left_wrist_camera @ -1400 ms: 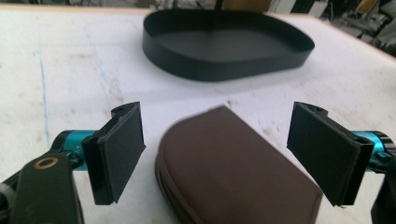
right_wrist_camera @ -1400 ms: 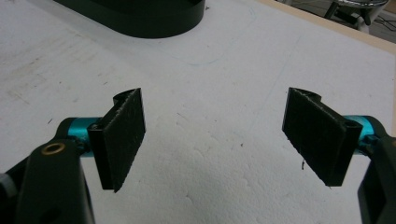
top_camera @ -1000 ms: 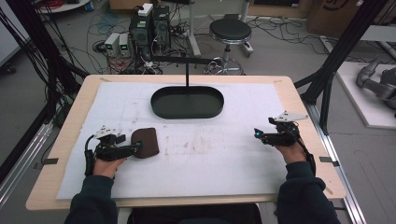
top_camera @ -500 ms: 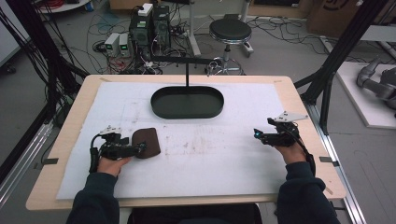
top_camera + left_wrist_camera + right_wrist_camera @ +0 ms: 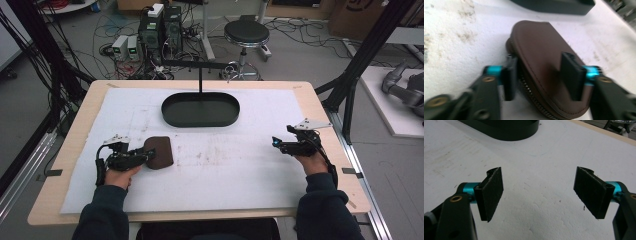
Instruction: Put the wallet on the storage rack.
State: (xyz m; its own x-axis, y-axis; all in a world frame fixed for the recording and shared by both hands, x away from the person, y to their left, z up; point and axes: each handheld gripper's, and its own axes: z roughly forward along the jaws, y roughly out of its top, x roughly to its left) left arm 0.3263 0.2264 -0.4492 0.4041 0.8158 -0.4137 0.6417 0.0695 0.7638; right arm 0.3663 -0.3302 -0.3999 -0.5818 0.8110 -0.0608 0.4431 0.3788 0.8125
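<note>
A brown zippered leather pouch (image 5: pixel 159 151) lies on the white mat, left of centre. My left gripper (image 5: pixel 145 156) has its jaws around the pouch's near end. In the left gripper view the pouch (image 5: pixel 541 50) sits between the two black pads (image 5: pixel 510 75), which have just been closing and now press on its sides. My left gripper (image 5: pixel 541 75) rests low on the mat. My right gripper (image 5: pixel 276 143) sits at the right side of the mat, far from the pouch. In the right gripper view my right gripper (image 5: pixel 539 192) stands open with only bare mat between its pads.
A black oval tray (image 5: pixel 200 122) stands at the back middle of the mat, with a thin black T-shaped stand (image 5: pixel 200 75) rising behind it. The tray's rim (image 5: pixel 506 132) lies ahead of the right gripper. The white mat (image 5: pixel 225 165) covers most of the wooden table.
The left jaws have closed from wide open onto the near end of the brown pouch. Both hands and the pouch stay where they were.
</note>
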